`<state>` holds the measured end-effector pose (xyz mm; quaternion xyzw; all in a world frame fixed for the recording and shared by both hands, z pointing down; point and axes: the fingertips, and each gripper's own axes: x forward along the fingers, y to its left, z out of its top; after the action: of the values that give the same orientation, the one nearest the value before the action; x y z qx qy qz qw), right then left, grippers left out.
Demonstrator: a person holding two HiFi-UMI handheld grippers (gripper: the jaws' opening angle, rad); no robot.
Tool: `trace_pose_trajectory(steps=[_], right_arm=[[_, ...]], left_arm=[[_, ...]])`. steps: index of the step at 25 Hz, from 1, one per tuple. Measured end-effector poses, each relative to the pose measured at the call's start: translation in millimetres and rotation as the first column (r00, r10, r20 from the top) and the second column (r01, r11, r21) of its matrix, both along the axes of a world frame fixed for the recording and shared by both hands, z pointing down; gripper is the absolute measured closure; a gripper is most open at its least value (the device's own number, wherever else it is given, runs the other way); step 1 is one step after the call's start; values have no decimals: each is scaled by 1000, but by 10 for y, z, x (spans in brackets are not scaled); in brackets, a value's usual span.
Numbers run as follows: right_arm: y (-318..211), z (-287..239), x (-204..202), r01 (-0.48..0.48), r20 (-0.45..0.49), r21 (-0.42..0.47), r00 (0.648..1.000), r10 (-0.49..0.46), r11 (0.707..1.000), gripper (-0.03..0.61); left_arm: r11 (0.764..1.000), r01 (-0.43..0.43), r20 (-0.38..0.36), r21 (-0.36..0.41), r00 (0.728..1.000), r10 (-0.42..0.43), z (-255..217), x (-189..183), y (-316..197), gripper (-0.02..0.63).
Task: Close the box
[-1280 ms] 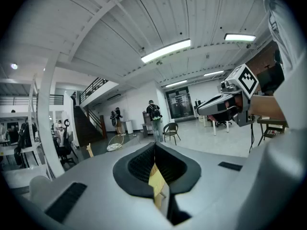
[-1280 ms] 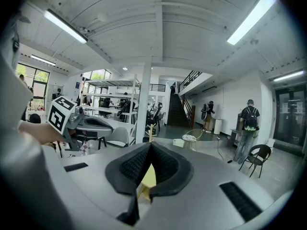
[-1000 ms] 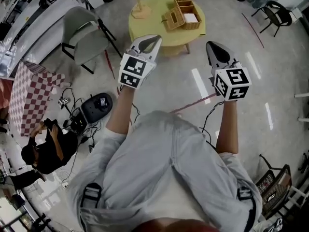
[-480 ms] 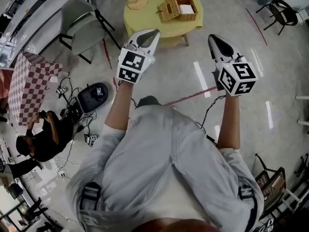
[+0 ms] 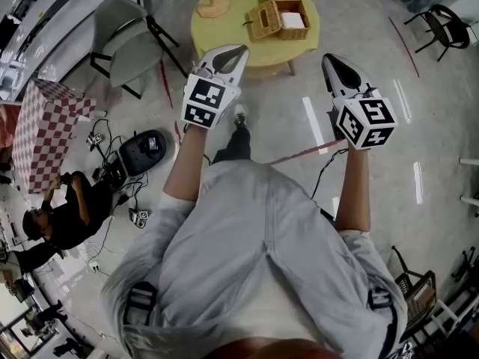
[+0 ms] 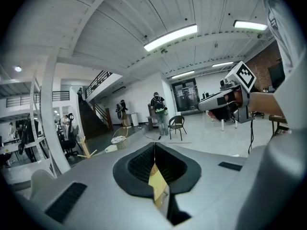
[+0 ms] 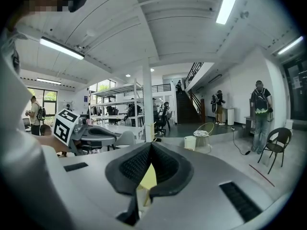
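A wicker box (image 5: 290,10) stands on the round yellow table (image 5: 247,47) at the top of the head view. Its lid (image 5: 263,22) hangs open to the left, and something white (image 5: 294,20) lies inside. My left gripper (image 5: 238,51) is held in the air short of the table's near edge, shut and empty. My right gripper (image 5: 329,58) hovers over the floor right of the table, also shut with nothing in it. In the left gripper view the pads (image 6: 154,147) meet on a line. The right gripper view shows its pads (image 7: 150,147) touching as well.
A wooden stand (image 5: 212,4) stands on the table's left part. A grey chair (image 5: 123,40) is left of the table, a black chair (image 5: 441,22) far right. A person (image 5: 67,215) sits on the floor near a checkered box (image 5: 45,137), a black device (image 5: 146,149) and cables.
The view has shifted toward the table, which now sits higher in the frame. One shoe has stepped forward between the arms. Both grippers stay shut at the same height.
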<state>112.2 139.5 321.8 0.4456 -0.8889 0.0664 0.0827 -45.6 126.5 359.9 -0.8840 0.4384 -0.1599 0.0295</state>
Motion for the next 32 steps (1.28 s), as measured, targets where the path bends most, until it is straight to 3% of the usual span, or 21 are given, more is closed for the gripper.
trace_pose_trajectory(steps=[12,19,25,32], right_arm=[[-1732,210,-293,-21,-50,-40,999,19,999,556],[-2658,527,-555,-24,-88,-94,996,15,995,555],[-3213,884,-693,-50,-100,-166,994,33,985,556],[-3627,1262,-665,-84,-162,-226,986,47,970,555]], left_arm=[[999,-25,-1,-32,1000,25,204,-311,-1847,584],[995,-37,1,-94,999,37,514,-544,-2778,584],[981,-67,0,-182,998,68,935,-638,-3287,583],[945,-118,-3,-305,992,122,1574,-601,-3548,565]])
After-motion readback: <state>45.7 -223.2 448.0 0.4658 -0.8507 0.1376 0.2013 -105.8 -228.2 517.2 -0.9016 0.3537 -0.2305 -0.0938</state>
